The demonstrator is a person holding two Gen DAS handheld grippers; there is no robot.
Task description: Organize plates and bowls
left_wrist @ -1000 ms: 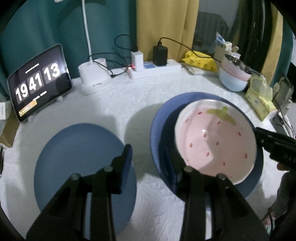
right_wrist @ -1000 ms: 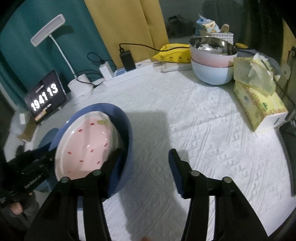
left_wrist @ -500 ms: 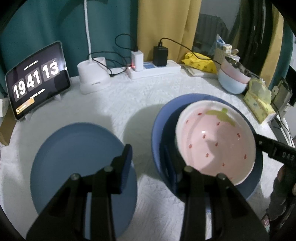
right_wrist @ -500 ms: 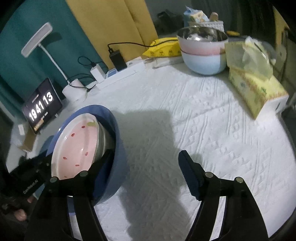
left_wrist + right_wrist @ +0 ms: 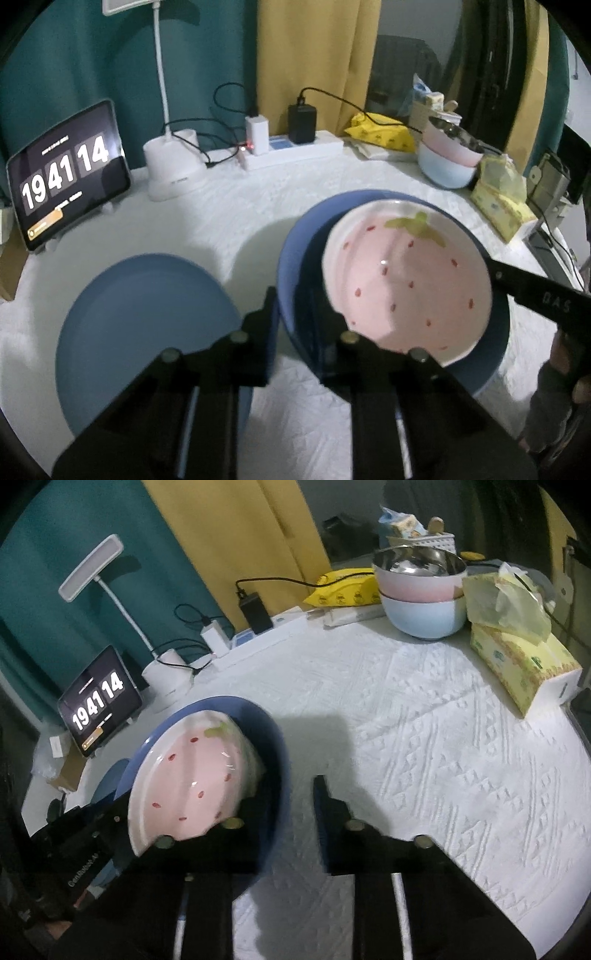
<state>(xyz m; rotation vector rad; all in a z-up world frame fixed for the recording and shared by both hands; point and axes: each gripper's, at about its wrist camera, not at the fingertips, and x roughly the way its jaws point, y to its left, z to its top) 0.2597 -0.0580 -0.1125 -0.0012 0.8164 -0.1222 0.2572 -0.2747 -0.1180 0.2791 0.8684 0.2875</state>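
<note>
The right wrist view blurs the right gripper (image 5: 286, 808); its jaws have just closed on the blue bowl (image 5: 275, 746) rim. The left gripper (image 5: 295, 314) pinches the opposite rim. The strawberry bowl (image 5: 402, 284) sits tilted inside, between both grippers.

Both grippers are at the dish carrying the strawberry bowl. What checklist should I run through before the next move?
1. Left gripper on the deep blue dish, near rim: ok. Its fingers have just closed with the rim between them.
2. Right gripper on the opposite rim: fingers have just closed astride it. Outer finger's contact: cannot tell.
3. Strawberry bowl seated level in the dish: not ok, it leans to one side.
4. Flat blue plate bare for stacking: ok.
5. Lamp base apart from both dishes: ok.
</note>
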